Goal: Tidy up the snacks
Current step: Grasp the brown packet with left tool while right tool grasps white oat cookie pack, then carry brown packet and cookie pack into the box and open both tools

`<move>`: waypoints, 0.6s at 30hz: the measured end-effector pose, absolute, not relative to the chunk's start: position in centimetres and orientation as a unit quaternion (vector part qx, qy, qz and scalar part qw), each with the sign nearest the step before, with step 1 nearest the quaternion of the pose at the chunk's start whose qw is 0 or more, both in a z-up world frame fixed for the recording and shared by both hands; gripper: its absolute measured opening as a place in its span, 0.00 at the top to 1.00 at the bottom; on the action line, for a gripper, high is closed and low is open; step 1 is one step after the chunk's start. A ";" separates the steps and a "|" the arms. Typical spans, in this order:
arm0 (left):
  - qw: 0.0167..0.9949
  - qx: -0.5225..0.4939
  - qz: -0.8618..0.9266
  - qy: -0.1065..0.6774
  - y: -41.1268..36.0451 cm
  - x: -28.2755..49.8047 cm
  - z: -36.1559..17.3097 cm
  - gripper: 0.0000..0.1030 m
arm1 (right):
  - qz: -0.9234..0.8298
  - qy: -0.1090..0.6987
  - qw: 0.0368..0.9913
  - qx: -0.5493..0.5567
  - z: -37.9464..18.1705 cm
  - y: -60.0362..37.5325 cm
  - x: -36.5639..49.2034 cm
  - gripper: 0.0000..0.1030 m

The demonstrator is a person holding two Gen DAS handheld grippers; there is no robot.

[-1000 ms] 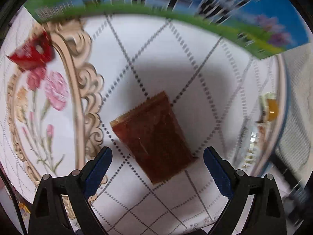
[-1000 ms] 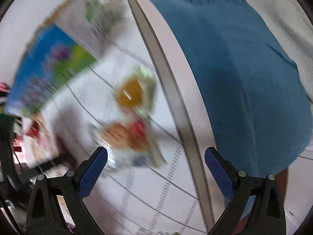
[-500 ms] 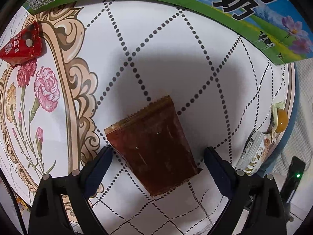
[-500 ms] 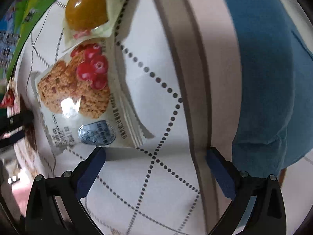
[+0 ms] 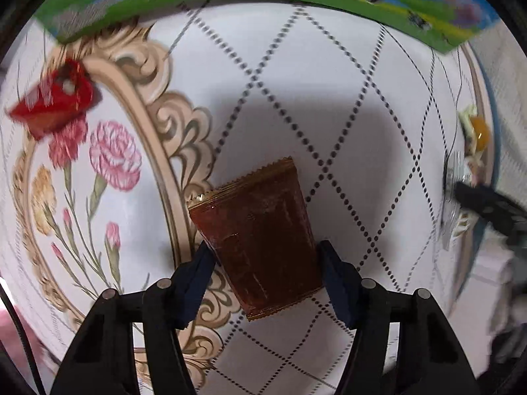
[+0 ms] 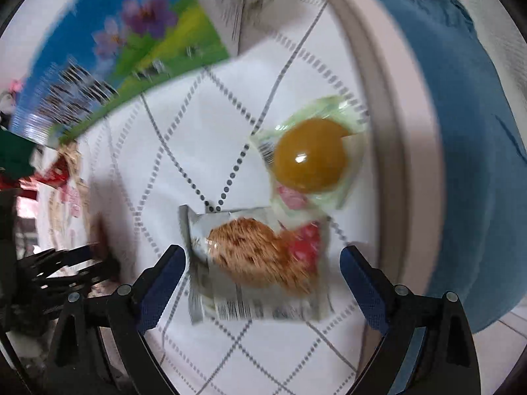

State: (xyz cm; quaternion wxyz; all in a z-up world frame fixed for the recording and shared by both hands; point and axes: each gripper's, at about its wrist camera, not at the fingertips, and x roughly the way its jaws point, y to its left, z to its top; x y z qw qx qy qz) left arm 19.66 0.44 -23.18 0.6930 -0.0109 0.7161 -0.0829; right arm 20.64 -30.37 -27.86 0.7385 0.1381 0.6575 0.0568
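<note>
Between left tongs [image 5: 265, 256], brown packet [image 5: 260, 230] clamped; right tongs [image 6: 262, 260] spread around cookie pack [image 6: 257, 263].

Brown snack pkt [image 5: 260, 233] flat, tilted

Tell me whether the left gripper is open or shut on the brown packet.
Shut on it: the left gripper has both blue fingers pressed against the long edges of the brown packet, which lies flat on the tablecloth.

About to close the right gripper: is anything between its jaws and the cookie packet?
Nothing visible. The cookie packet lies flat between the open jaws of the right gripper; the jelly cup sits beyond it, touching its far edge.
</note>
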 end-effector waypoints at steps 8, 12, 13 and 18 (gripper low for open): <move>0.676 -0.168 -0.052 0.716 3.8 20.5 -24.0 0.30 | 0.077 0.669 0.734 0.088 -27.2 -26.2 19.2 0.25; 0.702 -0.102 -0.044 0.704 3.1 20.1 -23.2 0.43 | 0.068 0.675 0.730 0.083 -27.2 -25.7 18.5 0.23; 0.711 -0.060 -0.053 0.699 2.1 20.0 -22.8 0.44 | 0.065 0.676 0.729 0.086 -27.2 -25.6 18.3 0.23; 0.715 0.016 -0.080 0.695 0.4 19.6 -23.2 0.44 | 0.059 0.679 0.726 0.092 -27.6 -24.4 18.9 0.23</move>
